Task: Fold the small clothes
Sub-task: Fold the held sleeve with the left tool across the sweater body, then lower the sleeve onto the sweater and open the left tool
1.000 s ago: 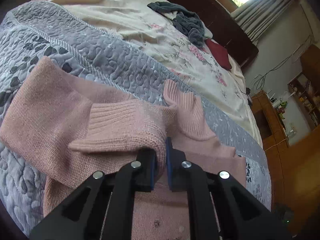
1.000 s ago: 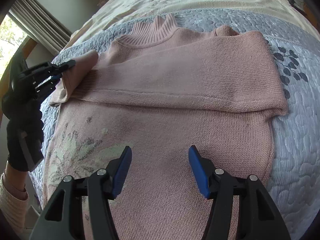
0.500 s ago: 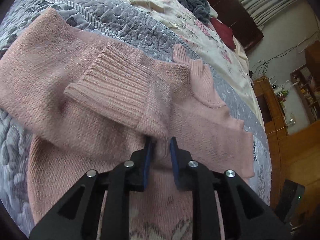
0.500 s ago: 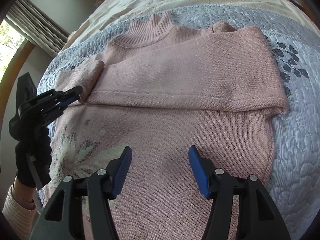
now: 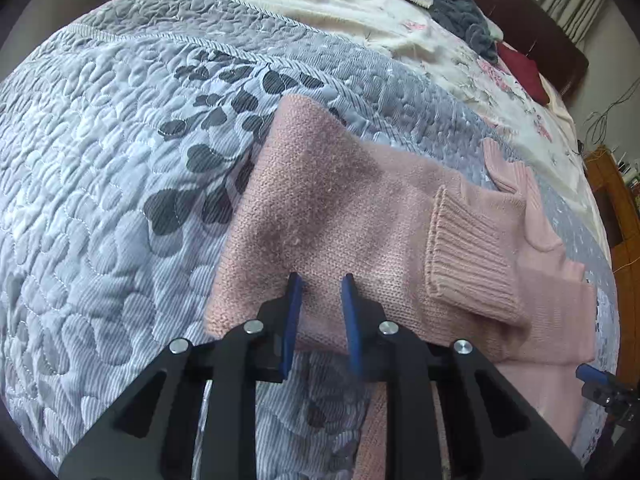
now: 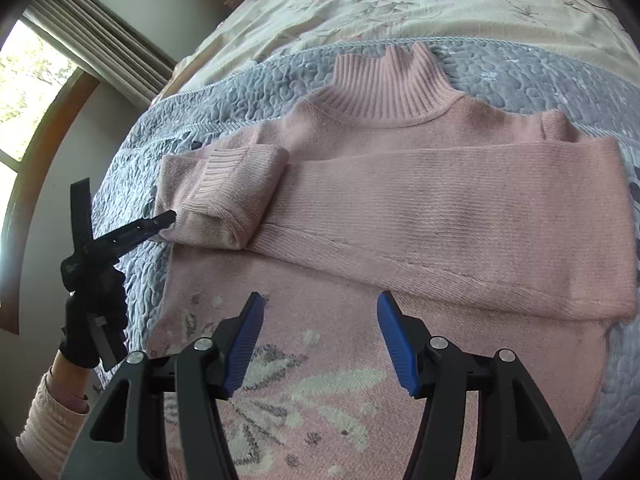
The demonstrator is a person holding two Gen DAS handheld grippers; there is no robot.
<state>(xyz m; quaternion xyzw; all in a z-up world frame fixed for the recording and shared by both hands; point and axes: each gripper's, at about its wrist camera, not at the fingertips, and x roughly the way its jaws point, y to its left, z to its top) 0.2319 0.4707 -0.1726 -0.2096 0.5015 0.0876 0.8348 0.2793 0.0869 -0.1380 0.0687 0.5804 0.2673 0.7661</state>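
A pink turtleneck sweater (image 6: 400,208) lay on the bed's grey quilt (image 5: 120,200); only the right view showed a window (image 6: 24,80). Both tools, left (image 5: 320,280) and right (image 6: 320,308), stood open, gripping nothing.

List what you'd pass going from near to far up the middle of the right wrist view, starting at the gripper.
right gripper → floral pattern on the pink sweater's front → folded sleeve lying across the chest → ribbed turtleneck collar → grey quilted bedspread → cream floral sheet
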